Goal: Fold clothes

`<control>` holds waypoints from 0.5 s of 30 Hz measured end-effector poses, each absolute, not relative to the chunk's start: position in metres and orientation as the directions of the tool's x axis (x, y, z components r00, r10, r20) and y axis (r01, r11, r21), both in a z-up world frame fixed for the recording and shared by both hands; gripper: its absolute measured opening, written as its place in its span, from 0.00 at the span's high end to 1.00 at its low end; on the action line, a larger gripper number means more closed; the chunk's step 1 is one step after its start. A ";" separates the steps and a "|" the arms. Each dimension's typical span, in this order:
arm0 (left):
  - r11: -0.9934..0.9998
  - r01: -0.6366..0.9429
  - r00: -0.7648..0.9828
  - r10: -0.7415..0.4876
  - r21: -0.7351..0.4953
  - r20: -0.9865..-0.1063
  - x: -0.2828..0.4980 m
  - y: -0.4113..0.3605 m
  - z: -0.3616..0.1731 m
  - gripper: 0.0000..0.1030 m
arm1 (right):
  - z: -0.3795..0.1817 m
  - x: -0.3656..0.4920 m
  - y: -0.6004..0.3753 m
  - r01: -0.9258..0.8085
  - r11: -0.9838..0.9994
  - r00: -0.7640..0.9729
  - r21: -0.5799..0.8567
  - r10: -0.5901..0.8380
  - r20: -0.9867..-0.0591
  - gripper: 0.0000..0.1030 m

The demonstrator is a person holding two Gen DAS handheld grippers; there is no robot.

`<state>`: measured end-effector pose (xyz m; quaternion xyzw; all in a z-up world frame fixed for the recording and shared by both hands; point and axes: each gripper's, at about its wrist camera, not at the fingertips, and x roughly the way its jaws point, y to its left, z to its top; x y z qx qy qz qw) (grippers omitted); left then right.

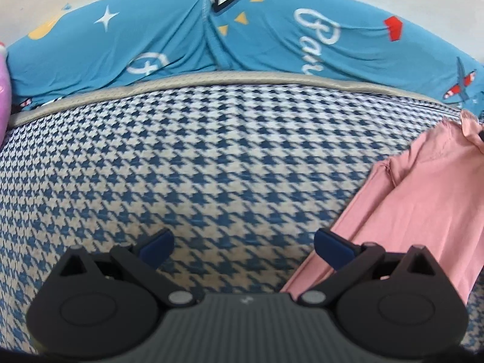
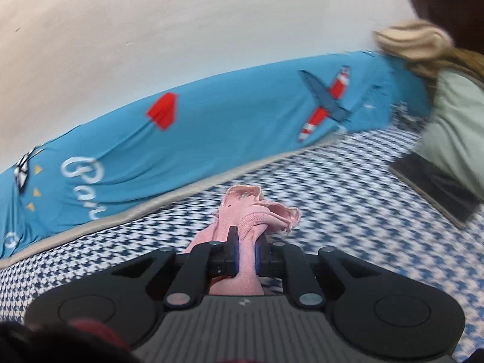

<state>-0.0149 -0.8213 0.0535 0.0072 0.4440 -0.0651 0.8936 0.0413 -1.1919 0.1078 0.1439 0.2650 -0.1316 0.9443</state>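
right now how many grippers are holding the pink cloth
1. The right gripper is shut on the pink cloth. The left gripper is open over the checked mat, beside the cloth but not gripping it.

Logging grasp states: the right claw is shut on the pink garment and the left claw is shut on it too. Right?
Not quite. The left claw is open, holding nothing, as the left wrist view shows. The right claw is indeed shut on the pink fabric garment.
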 end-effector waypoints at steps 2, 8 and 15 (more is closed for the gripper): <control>0.989 0.137 0.598 -0.127 -0.055 -0.791 -0.017 -0.826 0.058 0.00 | 0.103 0.028 -1.204 0.366 0.901 0.808 0.234 -0.182 -0.561 0.90; 0.983 0.177 0.598 -0.152 -0.056 -0.787 -0.024 -0.834 0.063 0.00 | 0.071 0.010 -1.235 0.414 0.865 0.751 0.284 -0.148 -0.643 0.87; 0.982 0.166 0.590 -0.172 -0.090 -0.789 -0.040 -0.825 0.068 0.00 | 0.084 -0.022 -1.269 0.448 0.818 0.779 0.360 -0.160 -0.606 0.78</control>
